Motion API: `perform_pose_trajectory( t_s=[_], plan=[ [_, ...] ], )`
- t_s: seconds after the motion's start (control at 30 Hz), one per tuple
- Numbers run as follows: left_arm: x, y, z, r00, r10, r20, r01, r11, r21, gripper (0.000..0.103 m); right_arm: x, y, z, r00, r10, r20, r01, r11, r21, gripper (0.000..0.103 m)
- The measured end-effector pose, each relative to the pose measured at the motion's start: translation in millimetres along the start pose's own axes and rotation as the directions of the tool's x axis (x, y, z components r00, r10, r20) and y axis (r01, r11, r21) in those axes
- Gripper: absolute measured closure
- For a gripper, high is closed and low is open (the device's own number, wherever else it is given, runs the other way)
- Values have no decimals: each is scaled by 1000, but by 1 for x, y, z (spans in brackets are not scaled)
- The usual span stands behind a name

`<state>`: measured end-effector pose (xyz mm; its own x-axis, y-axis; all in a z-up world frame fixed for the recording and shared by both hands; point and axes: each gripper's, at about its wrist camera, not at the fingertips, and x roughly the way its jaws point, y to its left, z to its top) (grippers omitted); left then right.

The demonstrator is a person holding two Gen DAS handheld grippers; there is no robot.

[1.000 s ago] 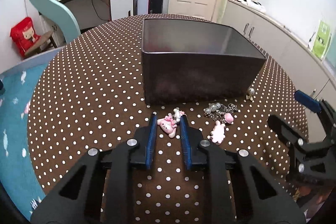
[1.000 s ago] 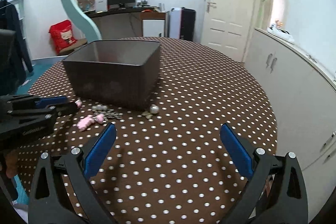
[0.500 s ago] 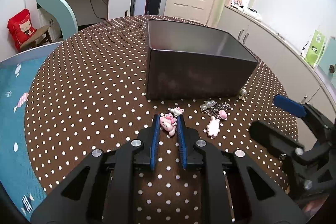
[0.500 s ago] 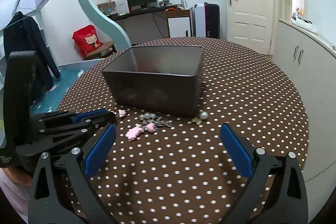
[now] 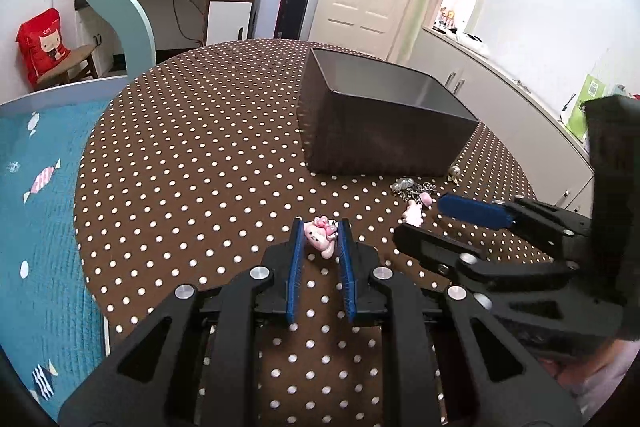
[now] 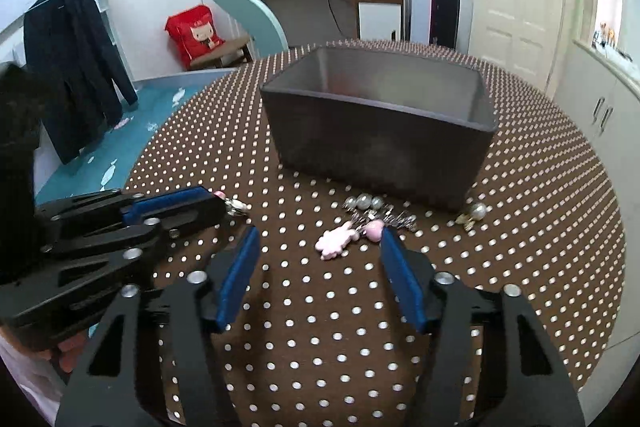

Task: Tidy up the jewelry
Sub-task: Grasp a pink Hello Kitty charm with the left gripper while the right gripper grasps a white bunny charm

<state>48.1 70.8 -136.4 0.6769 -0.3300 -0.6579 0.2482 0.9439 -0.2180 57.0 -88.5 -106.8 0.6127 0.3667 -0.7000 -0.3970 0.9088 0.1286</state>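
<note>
My left gripper [image 5: 319,227] is shut on a pink bunny charm [image 5: 320,235], held above the polka-dot table; from the right wrist view it sits at the left [image 6: 218,201]. My right gripper [image 6: 318,239] is open, straddling a pink flat charm [image 6: 335,245] that is joined to a pearl and chain cluster [image 6: 374,213] on the cloth. A single pearl earring [image 6: 474,213] lies by the corner of the dark grey box [image 6: 380,143]. The box [image 5: 384,131] stands beyond both grippers, open at the top.
The round table [image 5: 192,155] has a brown cloth with white dots. Its left edge drops to a blue rug [image 5: 36,195]. White cabinets [image 5: 500,95] run along the right. A chair with a red bag [image 6: 196,35] stands behind the table.
My left gripper has closed on the pink bunny charm and lifted it back and left. My right gripper has swung left and moved in over the pink flat charm.
</note>
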Motion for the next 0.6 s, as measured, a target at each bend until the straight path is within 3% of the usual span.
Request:
perform_pose_trajectory(
  t_s=[0.2,0.3,0.37,0.6],
  plan=[
    [-4,4,-6,1000,-18,-2,18,1000,1,87,9,9,1,999,-43,-32,43,999,-9,56],
    [-2,2,-5,1000,-30,-4,30,1000,-1,87,11,15,1,994,-109,-29,107,992,-60,71],
    [-2,2,-4,999,-36,-4,36,999,4,87,11,11,1,995,-100,-30,98,993,-61,87],
    [0,-2,2,999,-52,2,52,999,7,87,8,1,0,998,-60,-35,59,998,-14,88]
  ],
)
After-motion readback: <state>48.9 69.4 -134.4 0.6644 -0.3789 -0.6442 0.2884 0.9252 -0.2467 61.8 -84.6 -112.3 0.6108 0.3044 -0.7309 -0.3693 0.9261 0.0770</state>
